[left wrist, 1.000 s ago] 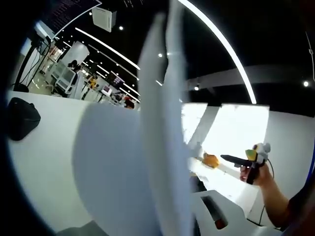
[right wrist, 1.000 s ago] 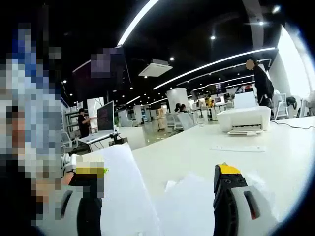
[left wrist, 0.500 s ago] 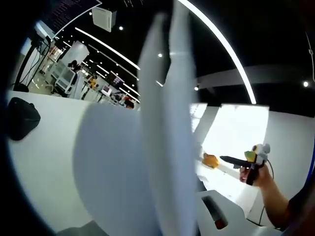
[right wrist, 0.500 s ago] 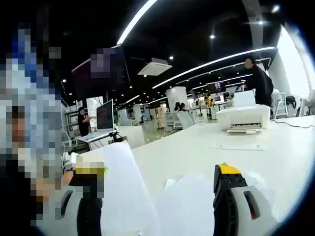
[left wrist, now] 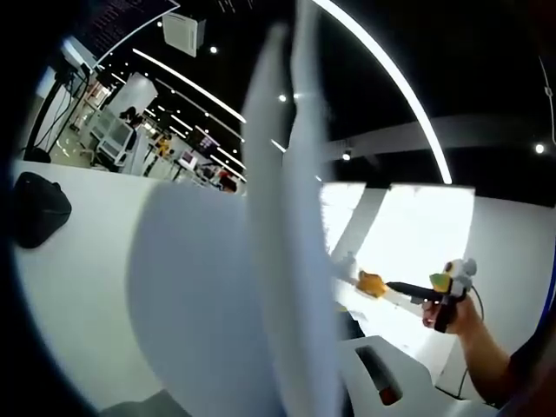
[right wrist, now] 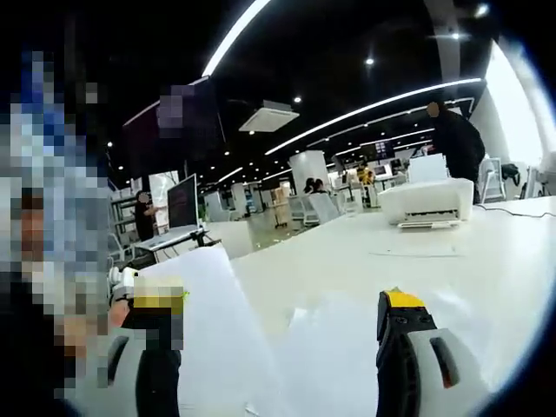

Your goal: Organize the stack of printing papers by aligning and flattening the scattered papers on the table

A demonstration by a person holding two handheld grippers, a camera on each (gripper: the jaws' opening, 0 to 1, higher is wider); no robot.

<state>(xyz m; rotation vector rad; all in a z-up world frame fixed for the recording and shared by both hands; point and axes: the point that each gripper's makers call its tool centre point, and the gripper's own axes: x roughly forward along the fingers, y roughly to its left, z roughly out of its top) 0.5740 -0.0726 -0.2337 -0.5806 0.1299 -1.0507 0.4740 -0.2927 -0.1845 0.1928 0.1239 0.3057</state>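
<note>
Left gripper [left wrist: 295,382] seemingly clamping upright papers [left wrist: 278,261]; right gripper [right wrist: 278,347] parted, printer [right wrist: 426,201] beyond.

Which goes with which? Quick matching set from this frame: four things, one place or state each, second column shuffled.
Things:
1. printer
2. sheets of paper
3. single sheet
4. dark bag

Places or states:
A. lying flat on the table in front of the printer
B. at the left of the left gripper view, on the white table
C. held upright, edge-on, between the left claw's jaws
D. at the far end of the table, white

Pairs: 1-D, 2-C, 3-A, 4-B
</note>
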